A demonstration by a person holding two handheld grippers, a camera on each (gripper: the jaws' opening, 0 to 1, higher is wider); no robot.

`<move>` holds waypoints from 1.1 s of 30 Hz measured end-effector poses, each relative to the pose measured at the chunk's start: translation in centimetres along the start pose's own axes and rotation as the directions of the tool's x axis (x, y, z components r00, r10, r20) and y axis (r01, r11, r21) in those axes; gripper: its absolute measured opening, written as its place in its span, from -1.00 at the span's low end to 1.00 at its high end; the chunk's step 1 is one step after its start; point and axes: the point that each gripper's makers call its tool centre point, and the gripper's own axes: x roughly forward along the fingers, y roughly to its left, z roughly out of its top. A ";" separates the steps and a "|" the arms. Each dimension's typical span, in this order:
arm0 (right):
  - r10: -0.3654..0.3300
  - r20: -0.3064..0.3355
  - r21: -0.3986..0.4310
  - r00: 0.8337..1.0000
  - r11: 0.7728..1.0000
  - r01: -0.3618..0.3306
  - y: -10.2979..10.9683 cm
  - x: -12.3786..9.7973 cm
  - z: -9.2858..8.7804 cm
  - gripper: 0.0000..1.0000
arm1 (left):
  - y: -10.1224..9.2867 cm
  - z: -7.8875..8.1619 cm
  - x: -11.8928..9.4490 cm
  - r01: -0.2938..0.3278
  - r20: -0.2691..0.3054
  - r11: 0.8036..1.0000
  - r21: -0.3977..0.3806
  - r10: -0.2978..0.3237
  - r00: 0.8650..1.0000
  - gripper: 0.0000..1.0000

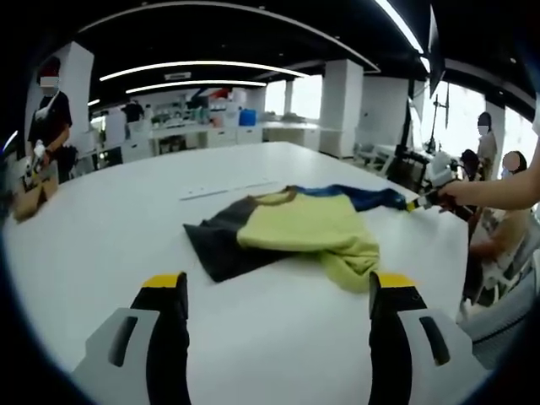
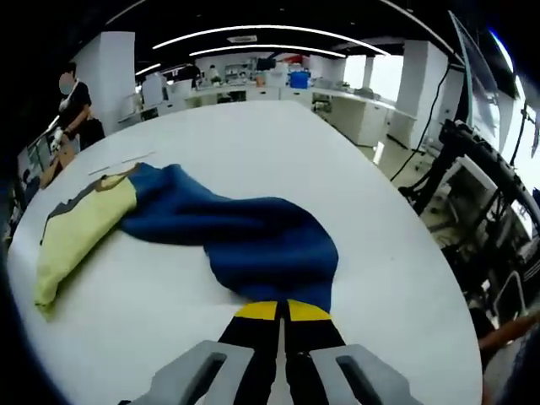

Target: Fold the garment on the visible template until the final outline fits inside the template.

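1. I see the shirt [image 1: 291,229] lying on a white table [image 1: 126,219]. It has a yellow body, a dark grey sleeve toward one side and a blue sleeve toward the other.
2. My right gripper [image 2: 282,310] is clenched on the cuff end of the blue sleeve [image 2: 253,236], its yellow-tipped jaws pressed together with the cloth between them. In the left gripper view it shows at the far right edge, holding the sleeve stretched away from the body.
3. My left gripper [image 1: 278,291] is released, jaws spread wide, hovering above bare table just short of the shirt's near edge and touching nothing.
4. I judge the step in hand to be folding the blue sleeve back across the yellow body.
5. To do it well, I would lift the cuff only slightly, carry it over the body in a low arc, and lay it flat without dragging the whole shirt.
6. I would use the left gripper to pin the yellow part if it starts to slide.
7. I cannot make out a template outline on the table.
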 end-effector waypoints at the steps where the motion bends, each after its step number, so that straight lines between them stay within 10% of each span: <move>1: 0.000 -0.001 -0.002 1.000 1.000 0.000 -0.1 0.0 0.0 -1.00 | 0.0 0.0 0.0 0.001 0.001 1.000 0.001 -0.001 1.000 0.71; 33: -0.042 -0.004 -0.135 0.999 0.990 0.041 -6.9 -1.2 1.5 -1.00 | -0.3 0.5 0.0 0.013 0.007 1.000 0.007 -0.013 1.000 0.75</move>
